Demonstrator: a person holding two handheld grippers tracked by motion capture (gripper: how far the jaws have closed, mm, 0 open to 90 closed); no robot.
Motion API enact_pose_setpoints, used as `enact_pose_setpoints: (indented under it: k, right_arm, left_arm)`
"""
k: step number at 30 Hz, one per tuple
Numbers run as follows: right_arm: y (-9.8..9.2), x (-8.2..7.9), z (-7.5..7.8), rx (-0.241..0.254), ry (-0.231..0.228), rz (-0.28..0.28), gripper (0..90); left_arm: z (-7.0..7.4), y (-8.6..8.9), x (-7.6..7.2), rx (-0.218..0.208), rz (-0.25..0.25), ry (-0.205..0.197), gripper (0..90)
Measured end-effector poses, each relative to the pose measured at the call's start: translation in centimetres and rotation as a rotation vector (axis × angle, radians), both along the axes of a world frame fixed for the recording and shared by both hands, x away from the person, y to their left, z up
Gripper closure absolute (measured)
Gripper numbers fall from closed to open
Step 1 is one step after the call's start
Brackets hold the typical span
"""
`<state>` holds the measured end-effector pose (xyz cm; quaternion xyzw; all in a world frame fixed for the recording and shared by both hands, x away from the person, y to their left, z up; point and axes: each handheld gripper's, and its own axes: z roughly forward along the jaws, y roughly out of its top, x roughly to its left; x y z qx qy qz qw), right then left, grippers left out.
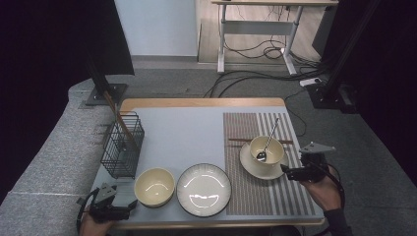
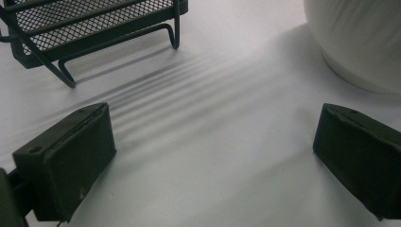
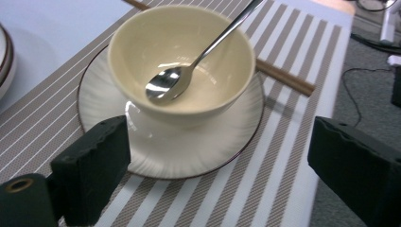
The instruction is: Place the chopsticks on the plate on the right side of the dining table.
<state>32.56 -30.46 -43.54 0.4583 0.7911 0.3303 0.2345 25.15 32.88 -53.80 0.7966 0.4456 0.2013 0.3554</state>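
The right claw [image 3: 217, 170] is being held released just beside the saucer [image 3: 189, 156] carrying the bowl [image 3: 179, 61] and spoon [image 3: 165, 85]; the setting looks placed, so withdrawal seems next, while the left claw [image 2: 213, 161] is resting released on the tabletop [image 2: 213, 118]

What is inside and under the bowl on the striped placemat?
Inside the bowl lies a metal spoon, handle over the rim. A white saucer sits beneath; the bowl hides the saucer's centre.

In the left gripper view the mesh basket [image 2: 90, 28] and a white bowl [image 2: 359, 42] ran off the top edge; in the right gripper view chopsticks [image 3: 283, 78] passed hidden behind the cream bowl [image 3: 182, 56]
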Motion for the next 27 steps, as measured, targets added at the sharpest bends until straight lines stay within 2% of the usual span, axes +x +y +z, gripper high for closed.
enact_pose_setpoints:
  k: [5, 15, 27]
  right_arm:
    - [0.2, -0.5, -1.4, 0.008, 0.015, 0.012, 3.2]
    - [1.2, -1.5, -4.2, -0.006, 0.041, 0.029, 1.8]
    - [2.1, -2.1, -8.3, 0.024, 0.079, 0.021, 0.4]
  left_arm:
    - [0.0, 0.0, 0.0, 0.001, 0.000, 0.001, 0.0]
    - [0.0, 0.0, 0.0, 0.001, -0.001, -0.001, 0.0]
    - [0.0, 0.0, 0.0, 0.000, -0.001, -0.001, 0.0]
